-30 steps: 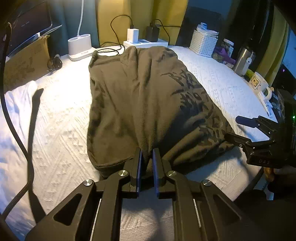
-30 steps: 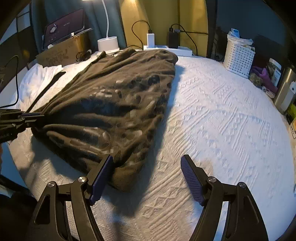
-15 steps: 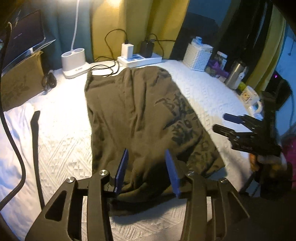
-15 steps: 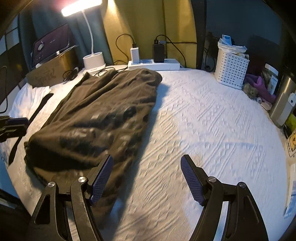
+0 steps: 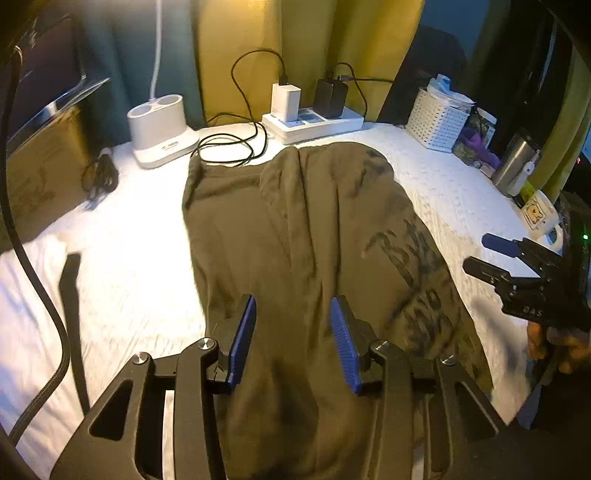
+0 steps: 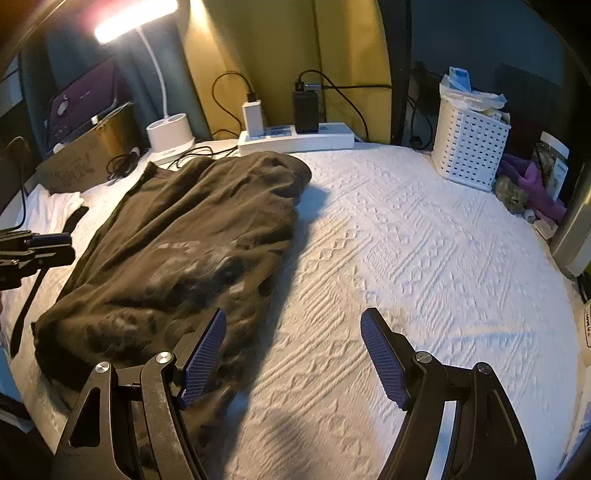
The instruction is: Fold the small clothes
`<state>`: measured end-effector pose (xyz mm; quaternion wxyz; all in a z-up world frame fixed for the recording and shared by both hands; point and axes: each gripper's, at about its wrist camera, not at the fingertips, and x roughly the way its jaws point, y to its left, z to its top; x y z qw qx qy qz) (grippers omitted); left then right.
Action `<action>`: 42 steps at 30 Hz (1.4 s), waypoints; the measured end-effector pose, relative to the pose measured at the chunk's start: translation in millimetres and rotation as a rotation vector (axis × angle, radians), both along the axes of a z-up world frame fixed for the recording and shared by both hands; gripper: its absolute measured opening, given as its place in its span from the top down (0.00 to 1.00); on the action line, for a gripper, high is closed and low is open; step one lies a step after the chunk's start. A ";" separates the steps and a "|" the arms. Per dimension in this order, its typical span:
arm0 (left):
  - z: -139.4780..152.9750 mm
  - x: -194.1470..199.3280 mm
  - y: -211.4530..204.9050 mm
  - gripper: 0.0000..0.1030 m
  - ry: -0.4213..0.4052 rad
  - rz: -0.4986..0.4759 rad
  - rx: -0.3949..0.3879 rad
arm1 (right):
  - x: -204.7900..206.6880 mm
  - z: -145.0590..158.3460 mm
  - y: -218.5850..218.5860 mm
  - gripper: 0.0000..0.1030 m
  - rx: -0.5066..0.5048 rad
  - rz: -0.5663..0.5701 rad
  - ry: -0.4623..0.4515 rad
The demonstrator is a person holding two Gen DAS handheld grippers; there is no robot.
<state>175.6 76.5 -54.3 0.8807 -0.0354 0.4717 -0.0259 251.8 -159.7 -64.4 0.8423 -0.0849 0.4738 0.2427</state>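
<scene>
Left gripper (image 5: pixel 293 339): the jaws stand partly apart, with nothing pinched between the two blue pads (image 5: pixel 242 341). It hovers over the near end of one olive-brown garment (image 5: pixel 306 236).

Right gripper (image 6: pixel 293 360): the jaws are spread wide and hold nothing. Its left pad overlaps the garment's near right edge in the picture; its right pad is over bare white cover. Whether either pad touches the cloth cannot be told.

The garment (image 6: pixel 192 251) lies lengthwise on the left half of a surface under a white textured cover (image 6: pixel 424 251), folded into a long strip with a dark print on top.

Count along the far edge:
- one white power strip (image 5: pixel 314 123) with two chargers, one white and one black
- one white lamp base (image 5: pixel 160 127)
- one white perforated basket (image 6: pixel 469 147)
- one coil of black cable (image 5: pixel 229 147), just beyond the garment's far end

Left wrist view only: a cream mug (image 5: pixel 541 218), a steel flask (image 5: pixel 515 164), and the hand (image 5: pixel 557 341) holding the right gripper.

Right wrist view only: the lit lamp head (image 6: pixel 133 18), and the wide bare cover right of the garment.

A black strap (image 5: pixel 72 314) lies on the cover left of the garment.
</scene>
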 end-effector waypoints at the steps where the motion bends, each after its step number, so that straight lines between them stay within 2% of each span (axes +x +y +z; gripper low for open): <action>1: -2.3 8.7 0.3 0.60 0.000 -0.005 0.001 | 2.9 -1.2 0.2 0.25 -0.001 -0.002 0.003; 13: -19.2 80.9 11.8 0.60 -0.023 -0.034 -0.001 | 40.7 -10.2 14.0 0.25 -0.019 0.004 0.011; 25: -43.0 120.5 14.5 0.60 -0.001 -0.050 -0.007 | 65.2 -18.8 27.9 0.25 -0.032 0.007 0.020; 28: -46.7 123.7 14.5 0.60 -0.019 -0.059 -0.012 | 68.2 -21.6 28.9 0.25 -0.036 0.005 0.025; 29: -47.5 123.9 13.7 0.63 -0.026 -0.069 -0.010 | 69.2 -22.4 29.5 0.25 -0.037 0.005 0.026; 30: -47.6 123.8 13.6 0.70 -0.034 -0.073 -0.008 | 69.7 -23.0 30.4 0.25 -0.037 0.006 0.028; 31: -48.1 123.8 13.7 0.85 -0.041 -0.077 -0.007 | 70.5 -23.6 31.7 0.25 -0.036 0.008 0.029; 33: -48.1 123.7 14.4 0.90 -0.042 -0.083 -0.015 | 71.9 -23.7 34.1 0.25 -0.033 0.006 0.028; 42: -15.6 109.3 26.2 0.92 -0.113 -0.053 -0.024 | 84.7 -19.2 47.4 0.25 0.033 0.001 0.033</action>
